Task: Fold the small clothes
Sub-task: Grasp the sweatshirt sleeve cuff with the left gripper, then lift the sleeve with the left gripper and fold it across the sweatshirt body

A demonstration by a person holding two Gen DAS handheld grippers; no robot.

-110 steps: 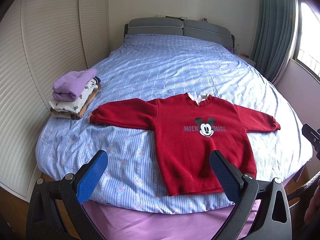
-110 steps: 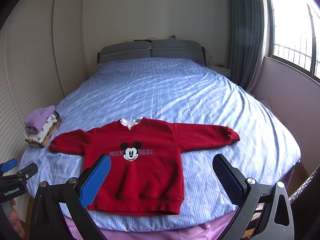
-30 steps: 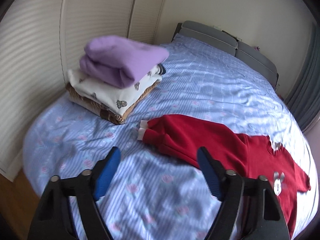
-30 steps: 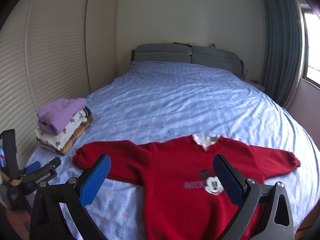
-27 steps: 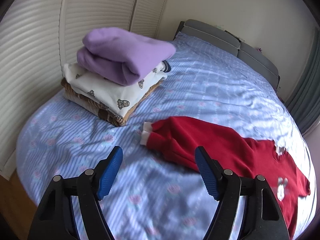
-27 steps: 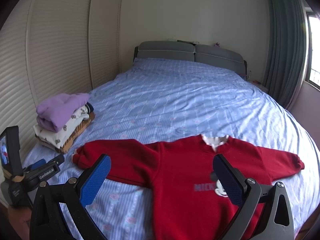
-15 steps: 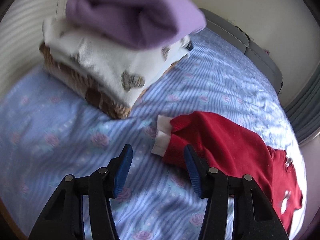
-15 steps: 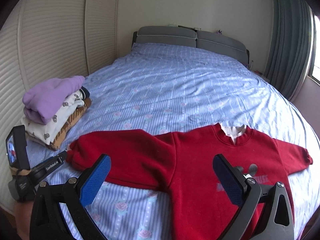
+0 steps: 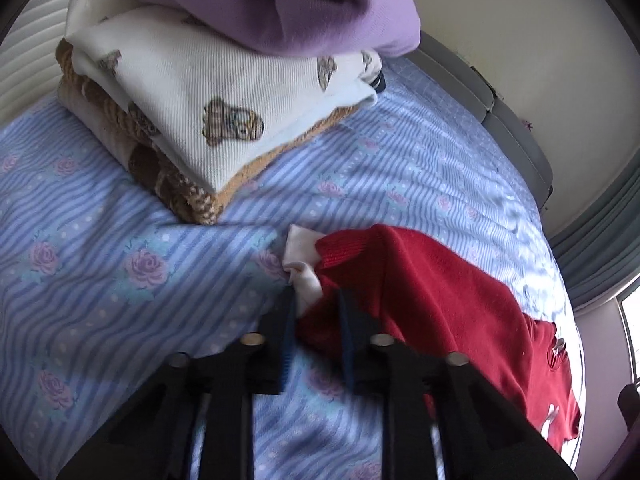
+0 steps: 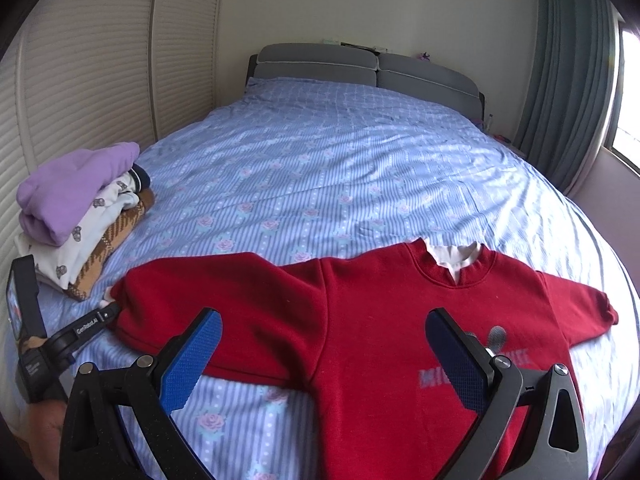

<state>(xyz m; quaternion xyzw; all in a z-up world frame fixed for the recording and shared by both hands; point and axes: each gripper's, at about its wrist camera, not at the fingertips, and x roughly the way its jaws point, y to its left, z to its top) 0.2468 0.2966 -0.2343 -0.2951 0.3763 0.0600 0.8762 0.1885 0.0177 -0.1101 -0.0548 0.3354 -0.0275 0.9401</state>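
Observation:
A small red Mickey Mouse sweatshirt (image 10: 380, 320) lies flat on the blue striped bed, front up, sleeves spread. My left gripper (image 9: 316, 300) is shut on the cuff end of its left sleeve (image 9: 320, 280), where a white inner cuff (image 9: 302, 252) pokes out. In the right wrist view the left gripper (image 10: 106, 312) touches that cuff at the far left. My right gripper (image 10: 320, 344) is open and empty, hovering above the sweatshirt's chest and left shoulder.
A stack of folded clothes (image 10: 80, 216), purple on top, white printed, brown knit below, sits at the bed's left edge close to the sleeve cuff; it also shows in the left wrist view (image 9: 224, 80). Louvred wardrobe doors (image 10: 80, 80) stand left; headboard (image 10: 360, 64) far.
My left gripper moved down onto the left sleeve cuff and closed on it. My right gripper moved forward and lower over the sweatshirt, staying open.

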